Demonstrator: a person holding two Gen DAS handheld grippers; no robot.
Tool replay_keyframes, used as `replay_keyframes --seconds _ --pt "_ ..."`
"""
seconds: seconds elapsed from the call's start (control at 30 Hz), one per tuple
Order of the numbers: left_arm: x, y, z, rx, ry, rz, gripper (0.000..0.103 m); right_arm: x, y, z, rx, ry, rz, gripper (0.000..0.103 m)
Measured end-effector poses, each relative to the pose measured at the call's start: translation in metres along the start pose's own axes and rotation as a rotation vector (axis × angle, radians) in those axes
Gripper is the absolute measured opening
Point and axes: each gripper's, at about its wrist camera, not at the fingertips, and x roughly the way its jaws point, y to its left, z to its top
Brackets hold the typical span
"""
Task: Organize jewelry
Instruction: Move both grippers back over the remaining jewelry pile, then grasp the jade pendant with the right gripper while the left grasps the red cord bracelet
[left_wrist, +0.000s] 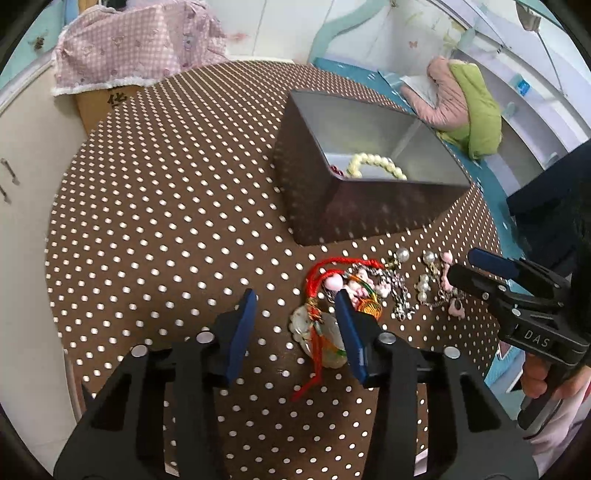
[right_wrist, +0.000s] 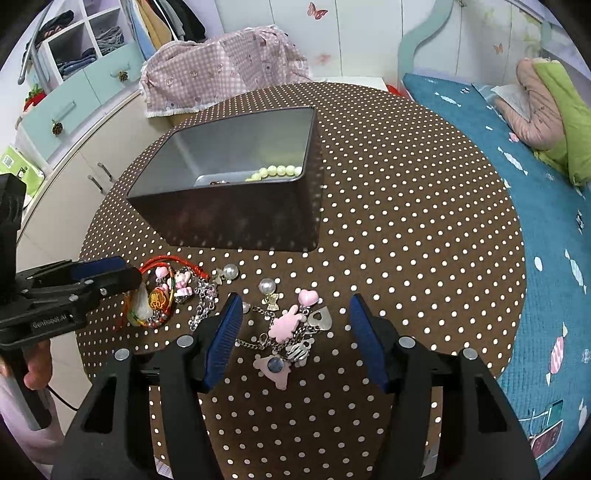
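Polka-dot table (right_wrist: 406, 221) lies bare right of box (right_wrist: 236, 218); both grippers' fingers gape over jewelry (right_wrist: 288, 332).

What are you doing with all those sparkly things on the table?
A person holds a gripper in each hand and is sorting jewelry into the metal box. A pale bead bracelet already lies inside. The left gripper is open beside the jade pendant on its red cord. The right gripper is open around the pink charm bracelet. Neither grips anything yet.

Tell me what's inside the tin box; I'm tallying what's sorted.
Inside the tin box: a pale bead bracelet and something small and dark red. The near wall hides the remaining floor.
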Motion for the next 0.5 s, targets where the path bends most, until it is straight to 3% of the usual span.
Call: replay_keyframes --seconds 0.03,0.1,0.17,0.23,0.5 --pt "0.002 -0.001 0.000 0.005 -0.002 0.005 0.039 0.000 0.001 -0.001 -0.001 0.002 -0.001 0.057" --pt "0.004 -0.005 0.000 0.016 -0.005 0.004 0.015 0.002 0.002 -0.002 0.000 0.005 0.001 0.057" --pt "0.005 -0.007 0.001 0.012 -0.008 0.016 0.008 0.003 0.003 -0.002 0.001 0.008 0.003 0.057" --pt "0.003 -0.007 0.002 0.016 -0.025 0.028 0.006 0.003 0.003 -0.002 0.002 0.009 0.002 0.057" --pt "-0.025 0.001 0.009 -0.033 -0.105 -0.036 0.005 -0.005 0.008 0.002 -0.003 -0.012 0.021 0.057"
